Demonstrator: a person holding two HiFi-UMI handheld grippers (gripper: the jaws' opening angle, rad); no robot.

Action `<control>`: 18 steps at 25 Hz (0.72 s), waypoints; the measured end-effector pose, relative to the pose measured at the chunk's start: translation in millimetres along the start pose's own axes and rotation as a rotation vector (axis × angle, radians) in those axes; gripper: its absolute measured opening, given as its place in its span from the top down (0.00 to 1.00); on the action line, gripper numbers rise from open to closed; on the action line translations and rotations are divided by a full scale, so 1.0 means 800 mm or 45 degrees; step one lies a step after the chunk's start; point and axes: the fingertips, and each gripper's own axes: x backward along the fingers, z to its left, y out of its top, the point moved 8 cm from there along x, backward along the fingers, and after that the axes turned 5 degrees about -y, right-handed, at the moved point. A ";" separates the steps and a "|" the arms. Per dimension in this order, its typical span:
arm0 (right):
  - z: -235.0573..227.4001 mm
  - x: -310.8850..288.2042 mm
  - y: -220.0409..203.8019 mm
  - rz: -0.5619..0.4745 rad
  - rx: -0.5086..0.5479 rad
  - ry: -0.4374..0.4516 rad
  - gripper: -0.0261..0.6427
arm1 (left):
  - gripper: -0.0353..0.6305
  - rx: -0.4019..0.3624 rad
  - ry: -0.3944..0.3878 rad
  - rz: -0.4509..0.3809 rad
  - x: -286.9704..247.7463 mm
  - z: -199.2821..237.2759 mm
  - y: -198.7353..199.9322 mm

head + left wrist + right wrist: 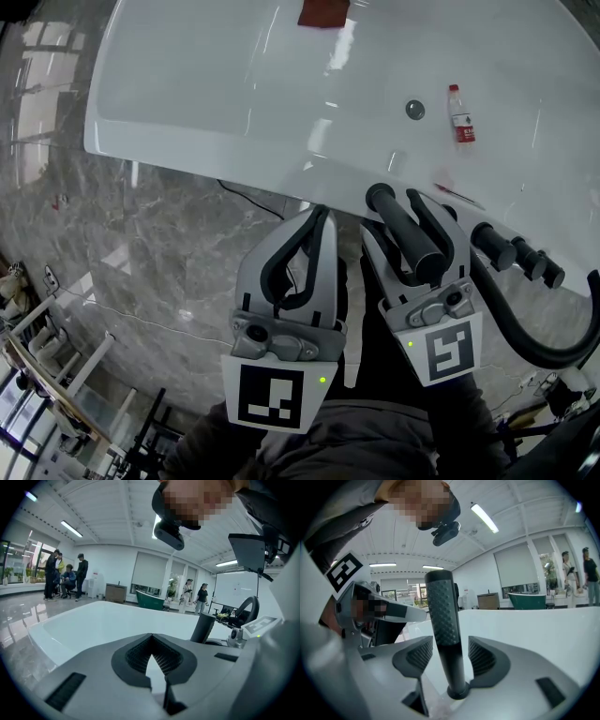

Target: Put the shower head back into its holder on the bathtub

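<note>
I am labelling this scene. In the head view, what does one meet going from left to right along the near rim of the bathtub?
left gripper → shower head → black tap fittings

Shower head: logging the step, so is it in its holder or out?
In: the shower head stands upright, its foot seated in the holder on the bathtub rim.

Bright ceiling strip lights point(483, 518) glare off the bathtub point(234, 84); fisheye edges darken.
</note>
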 end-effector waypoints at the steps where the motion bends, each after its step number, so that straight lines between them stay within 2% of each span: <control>1: 0.000 0.000 0.001 0.000 -0.002 -0.001 0.61 | 0.94 0.000 -0.002 0.000 0.000 0.000 0.000; 18: 0.007 -0.007 0.008 -0.012 0.035 0.012 0.61 | 0.94 0.004 0.003 -0.020 0.004 0.010 0.006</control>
